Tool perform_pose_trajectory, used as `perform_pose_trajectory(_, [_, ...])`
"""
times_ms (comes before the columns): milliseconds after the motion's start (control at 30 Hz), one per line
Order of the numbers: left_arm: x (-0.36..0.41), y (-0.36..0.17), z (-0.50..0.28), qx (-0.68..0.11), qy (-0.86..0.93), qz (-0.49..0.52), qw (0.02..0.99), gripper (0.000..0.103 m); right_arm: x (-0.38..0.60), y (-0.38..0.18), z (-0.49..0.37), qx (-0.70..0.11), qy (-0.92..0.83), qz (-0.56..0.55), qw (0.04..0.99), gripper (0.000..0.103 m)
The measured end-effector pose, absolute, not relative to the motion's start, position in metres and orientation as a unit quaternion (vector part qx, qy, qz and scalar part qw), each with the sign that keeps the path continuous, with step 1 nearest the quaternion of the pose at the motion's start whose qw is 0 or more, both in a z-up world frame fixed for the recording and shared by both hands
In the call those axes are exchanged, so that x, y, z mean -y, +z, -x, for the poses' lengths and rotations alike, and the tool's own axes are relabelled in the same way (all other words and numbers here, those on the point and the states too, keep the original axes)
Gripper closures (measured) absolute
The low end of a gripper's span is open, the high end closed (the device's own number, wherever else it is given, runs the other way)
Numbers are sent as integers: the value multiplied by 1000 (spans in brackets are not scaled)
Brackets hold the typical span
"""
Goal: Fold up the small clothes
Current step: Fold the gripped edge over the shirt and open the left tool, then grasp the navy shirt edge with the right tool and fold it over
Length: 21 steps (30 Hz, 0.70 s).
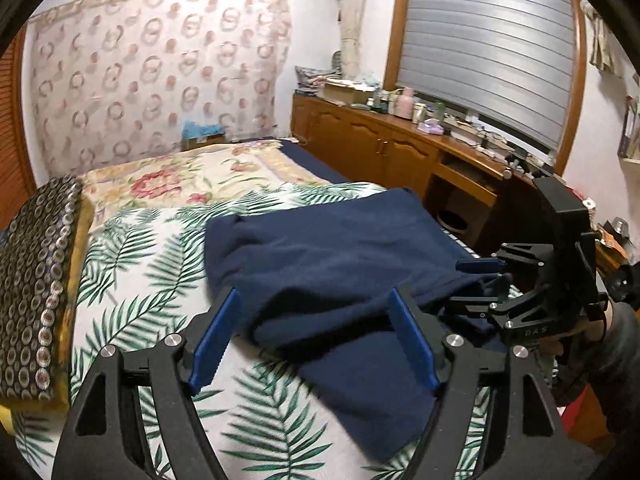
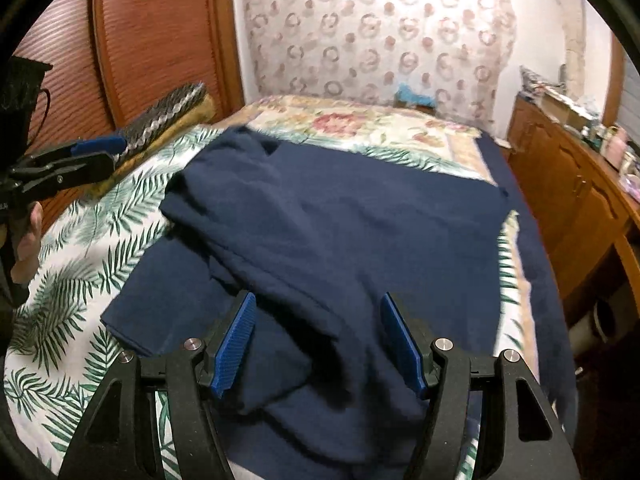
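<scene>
With both the left tool (image 1: 312,336) and right tool (image 2: 316,340) spread apart and empty above the rumpled navy garment (image 2: 340,216) on the palm-print bed (image 1: 132,264), I judge I should pinch its near edge cleanly before folding

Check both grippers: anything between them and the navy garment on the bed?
Nothing visible. The left gripper and right gripper both stand open directly over the navy garment, which lies rumpled on the leaf-print bedspread with nothing on top of it. The patterned cushion sits off to the side.
</scene>
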State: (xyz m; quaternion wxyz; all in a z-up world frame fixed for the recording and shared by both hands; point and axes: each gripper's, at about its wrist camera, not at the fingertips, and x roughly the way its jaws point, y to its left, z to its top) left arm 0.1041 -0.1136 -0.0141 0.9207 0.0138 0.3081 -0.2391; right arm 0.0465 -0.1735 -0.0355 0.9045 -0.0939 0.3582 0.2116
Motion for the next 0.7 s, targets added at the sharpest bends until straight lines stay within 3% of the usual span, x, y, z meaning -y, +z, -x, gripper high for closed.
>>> perform_pose_trajectory(100, [109,-23,-104,-314,-232,-7,921,26,171,-41,-54,-372,217,104,896,37])
perform_pose_trajectory(200, [107,-32,-102,-317,-226,-5,921,26,173,-43,-58,-379,220,106,893,43])
perform_pose_trajectory(433, [103,-40,-104,-321,-221,3,921,26,173,-39,-55,-363,223,122,896,90])
perform_pose_trajectory(700, [100,-42,-102,-316,-215,3,924,26,173,-11,-26,-297,223,106,922,95])
